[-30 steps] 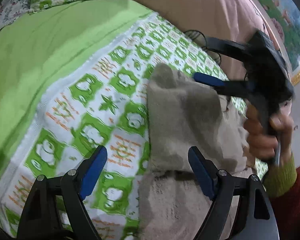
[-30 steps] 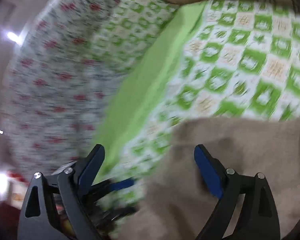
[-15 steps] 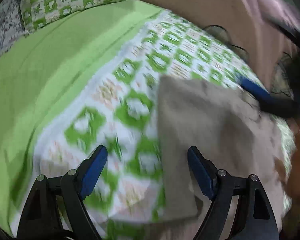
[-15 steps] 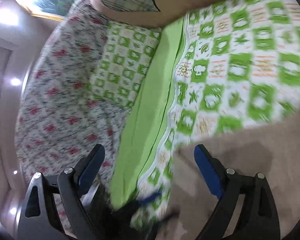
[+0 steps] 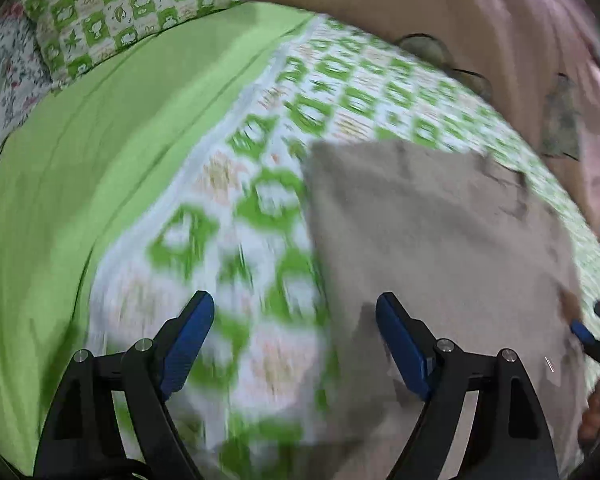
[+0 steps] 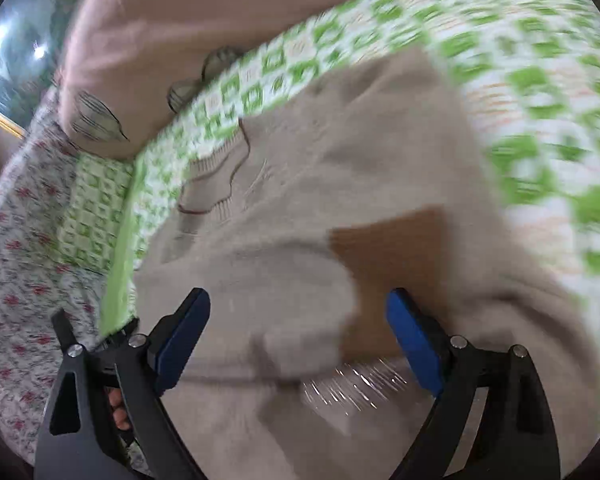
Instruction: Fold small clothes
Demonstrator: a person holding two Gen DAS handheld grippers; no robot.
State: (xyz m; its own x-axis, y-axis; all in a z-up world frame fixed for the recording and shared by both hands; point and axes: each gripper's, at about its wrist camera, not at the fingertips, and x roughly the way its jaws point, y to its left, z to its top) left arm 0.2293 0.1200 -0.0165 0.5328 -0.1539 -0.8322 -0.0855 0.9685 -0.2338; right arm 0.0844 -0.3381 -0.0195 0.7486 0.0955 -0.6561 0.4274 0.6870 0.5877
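A small beige knitted garment (image 5: 432,240) lies on the green-and-white checked bedcover (image 5: 260,184). My left gripper (image 5: 296,340) is open and empty, above the garment's left edge. My right gripper (image 6: 300,336) is open and empty, just above the garment (image 6: 340,168), which fills the right wrist view; its neckline (image 6: 216,184) lies to the far left and a brown patch (image 6: 392,248) shows near the right finger. The right gripper's blue tip (image 5: 580,330) shows at the right edge of the left wrist view. Both views are blurred by motion.
A plain green sheet (image 5: 100,152) lies left of the checked cover. A checked pillow (image 5: 124,4) and a floral fabric (image 6: 16,248) lie at the bed's head. A large pink cushion (image 6: 172,36) lies beyond the garment.
The right gripper has swung from beyond the garment to the near right side and now looks down on it. The garment now lies flatter. The left gripper has shifted slightly.
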